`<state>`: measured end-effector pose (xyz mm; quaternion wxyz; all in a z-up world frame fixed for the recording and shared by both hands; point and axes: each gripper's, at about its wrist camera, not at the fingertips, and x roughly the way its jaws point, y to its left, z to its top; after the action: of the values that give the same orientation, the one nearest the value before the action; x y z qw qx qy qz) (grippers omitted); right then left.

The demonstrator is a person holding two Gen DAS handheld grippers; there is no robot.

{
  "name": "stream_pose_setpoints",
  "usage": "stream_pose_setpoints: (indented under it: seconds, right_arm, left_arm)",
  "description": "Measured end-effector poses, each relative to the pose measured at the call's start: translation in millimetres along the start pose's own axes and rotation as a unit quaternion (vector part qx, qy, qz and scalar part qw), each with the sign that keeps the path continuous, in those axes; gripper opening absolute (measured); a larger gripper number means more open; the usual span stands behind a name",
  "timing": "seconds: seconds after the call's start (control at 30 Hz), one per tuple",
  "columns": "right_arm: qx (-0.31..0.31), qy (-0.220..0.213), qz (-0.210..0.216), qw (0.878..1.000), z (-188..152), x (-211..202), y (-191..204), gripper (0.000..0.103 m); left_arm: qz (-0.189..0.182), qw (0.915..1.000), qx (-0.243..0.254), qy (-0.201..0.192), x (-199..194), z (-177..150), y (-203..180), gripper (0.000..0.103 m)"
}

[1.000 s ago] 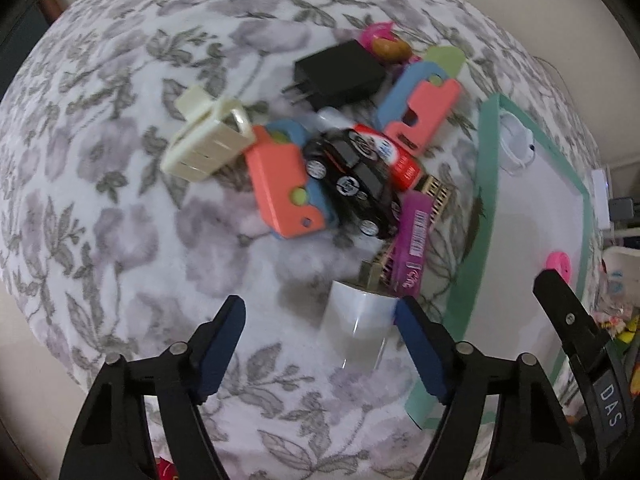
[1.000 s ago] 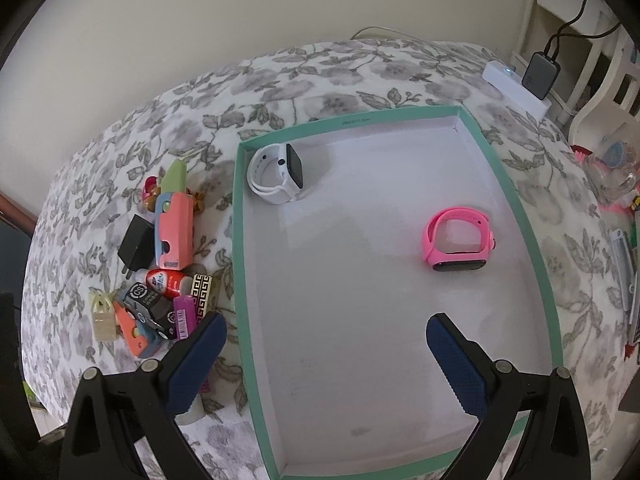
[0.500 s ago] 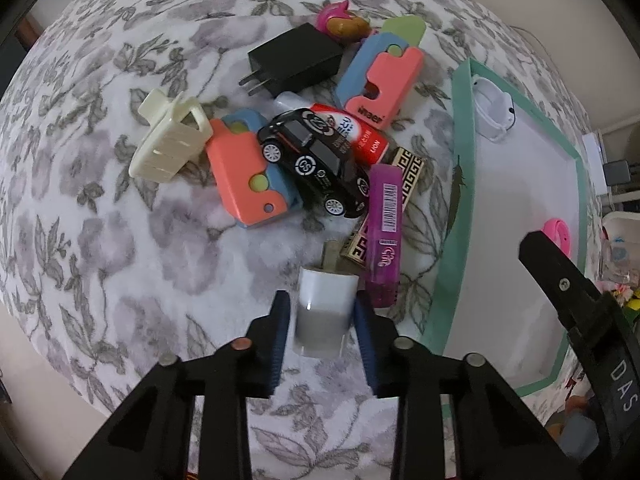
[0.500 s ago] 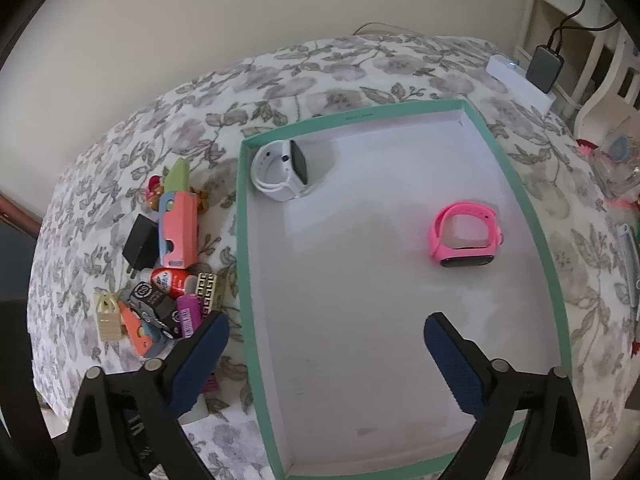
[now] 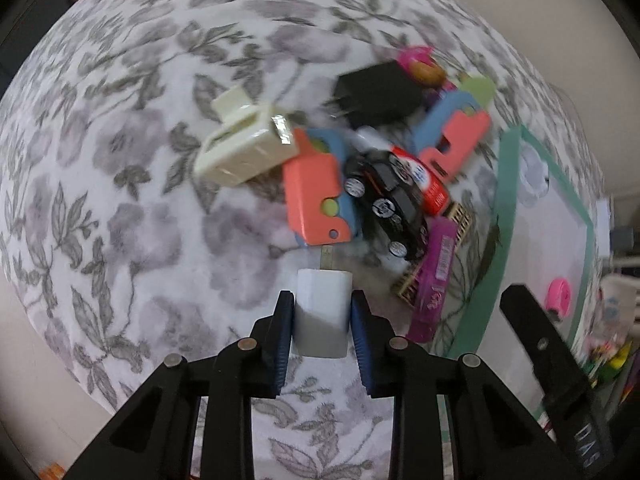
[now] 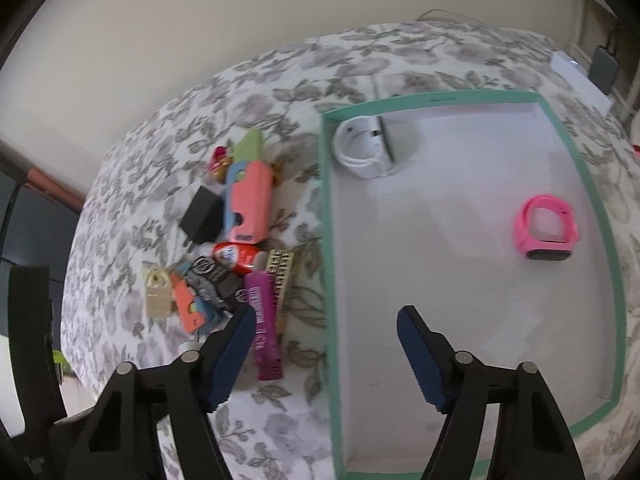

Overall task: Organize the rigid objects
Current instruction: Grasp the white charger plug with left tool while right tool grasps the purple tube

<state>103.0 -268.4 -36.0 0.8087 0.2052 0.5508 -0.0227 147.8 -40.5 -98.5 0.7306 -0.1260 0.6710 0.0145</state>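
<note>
Grip secured: left gripper (image 5: 322,322) pinches the white charger (image 5: 323,312) near the clutter pile (image 5: 376,176). Right gripper (image 6: 326,354) spread, empty, over the teal tray (image 6: 327,240) holding only white watch (image 6: 360,148) and pink watch (image 6: 546,234); most sorting remains.

black left gripper (image 5: 322,322) with blue ribbed pads (image 5: 285,332), silver screws.

White charger (image 5: 323,312); black toy car (image 5: 387,204); teal-rimmed tray (image 6: 329,240); pink watch (image 6: 546,234); grey floral cloth (image 5: 140,220).
</note>
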Motion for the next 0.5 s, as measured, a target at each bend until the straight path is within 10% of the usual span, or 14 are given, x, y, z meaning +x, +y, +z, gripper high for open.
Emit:
stream_pose_setpoints:
  seconds: [0.5]
  right_arm:
    - [-0.078,0.019,0.024,0.996,-11,18,38,0.041]
  left_arm:
    - [-0.015,0.9989,-0.044,-0.002,-8,13,56,0.029]
